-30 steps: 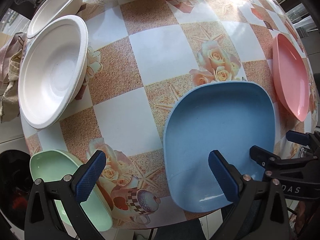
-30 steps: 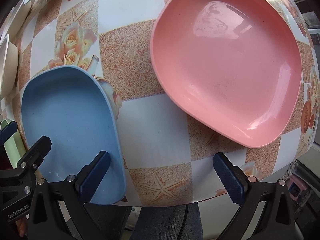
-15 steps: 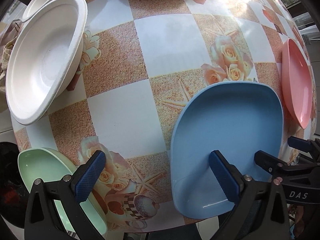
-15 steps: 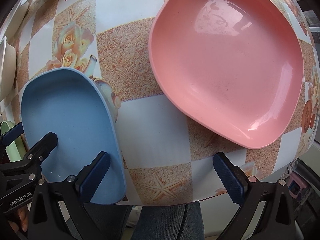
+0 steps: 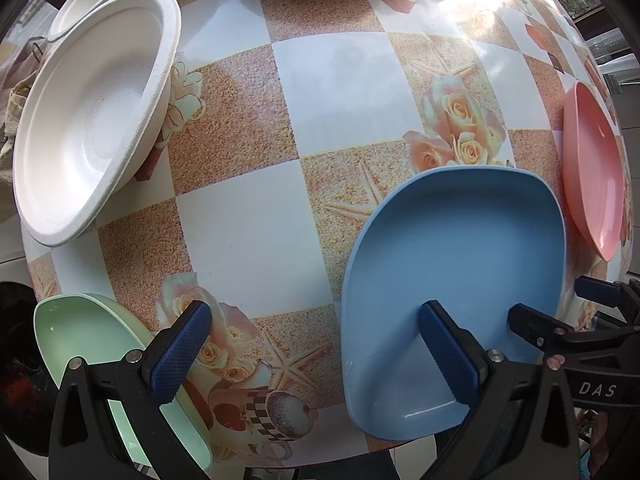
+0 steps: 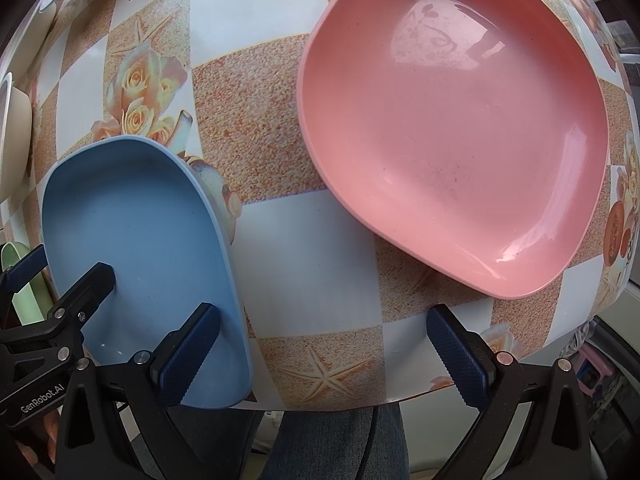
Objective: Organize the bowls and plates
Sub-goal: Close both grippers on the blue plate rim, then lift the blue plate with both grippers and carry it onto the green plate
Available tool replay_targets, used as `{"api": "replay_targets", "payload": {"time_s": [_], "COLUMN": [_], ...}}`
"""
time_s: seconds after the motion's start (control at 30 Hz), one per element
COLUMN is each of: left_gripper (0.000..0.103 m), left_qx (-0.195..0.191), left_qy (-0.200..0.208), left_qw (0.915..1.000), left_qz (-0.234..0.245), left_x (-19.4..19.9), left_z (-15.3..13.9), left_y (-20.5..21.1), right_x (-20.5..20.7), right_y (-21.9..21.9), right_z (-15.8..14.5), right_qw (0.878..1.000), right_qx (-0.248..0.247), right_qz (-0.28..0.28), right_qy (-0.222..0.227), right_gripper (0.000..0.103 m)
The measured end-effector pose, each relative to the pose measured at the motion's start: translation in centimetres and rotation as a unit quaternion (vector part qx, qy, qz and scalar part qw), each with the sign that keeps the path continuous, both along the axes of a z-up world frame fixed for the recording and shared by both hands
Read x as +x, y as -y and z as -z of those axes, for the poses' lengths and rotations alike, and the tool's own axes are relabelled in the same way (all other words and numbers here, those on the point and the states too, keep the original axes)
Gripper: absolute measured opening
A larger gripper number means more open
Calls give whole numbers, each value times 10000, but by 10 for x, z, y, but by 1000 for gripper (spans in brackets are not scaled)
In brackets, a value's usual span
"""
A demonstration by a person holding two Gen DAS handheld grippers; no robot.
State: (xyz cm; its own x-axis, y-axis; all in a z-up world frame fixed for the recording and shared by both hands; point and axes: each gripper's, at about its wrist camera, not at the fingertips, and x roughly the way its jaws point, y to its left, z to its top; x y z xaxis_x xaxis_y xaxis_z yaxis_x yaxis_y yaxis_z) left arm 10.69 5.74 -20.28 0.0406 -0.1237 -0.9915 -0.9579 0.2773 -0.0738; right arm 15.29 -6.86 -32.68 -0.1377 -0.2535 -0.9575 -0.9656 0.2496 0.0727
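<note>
Checkered oilcloth with roses and starfish covers the tabletop. Along its near edge lie a green plate at the left corner, a blue plate in the middle, and a pink plate to the right. White bowls sit by the left edge. The left gripper and right gripper hover with jaws spread wide, holding nothing.

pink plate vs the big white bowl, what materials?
Pink plate: likely plastic or melamine, glossy; sharp window glare and reflections on it. White bowl: likely moulded paper pulp or foam, matte; grainy, fibrous-looking rim, no highlights. Neither is certain from looks alone.
</note>
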Motion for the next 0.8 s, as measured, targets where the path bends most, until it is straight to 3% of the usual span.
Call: {"api": "replay_targets", "payload": {"time_s": [0.37, 0.47, 0.6, 0.7, 0.8], "left_gripper": [103, 95, 75, 55, 35], "left_qx": [-217, -264, -168, -173, -198], "left_qy": [-47, -21, 87, 176, 230], "left_qw": [9997, 9996, 9998, 9994, 9988], "left_qz": [-89, -116, 109, 251, 376], "left_x": [-1, -1, 10, 15, 19], "left_z": [3, -1, -14, -21, -27], "left_y": [-5, -7, -3, 2, 6], "right_x": [2, -1, -11, -17, -18], "right_y": [1, 1, -1, -2, -2], "right_z": [0, -4, -17, -25, -30], "right_qw": [10000, 10000, 9990, 9976, 9960], "right_qx": [-35, 44, 264, 389, 501], "right_qz": [55, -51, -362, -566, -430], "right_qy": [14, 7, -13, -39, -594], "right_gripper": [103, 97, 74, 53, 11]}}
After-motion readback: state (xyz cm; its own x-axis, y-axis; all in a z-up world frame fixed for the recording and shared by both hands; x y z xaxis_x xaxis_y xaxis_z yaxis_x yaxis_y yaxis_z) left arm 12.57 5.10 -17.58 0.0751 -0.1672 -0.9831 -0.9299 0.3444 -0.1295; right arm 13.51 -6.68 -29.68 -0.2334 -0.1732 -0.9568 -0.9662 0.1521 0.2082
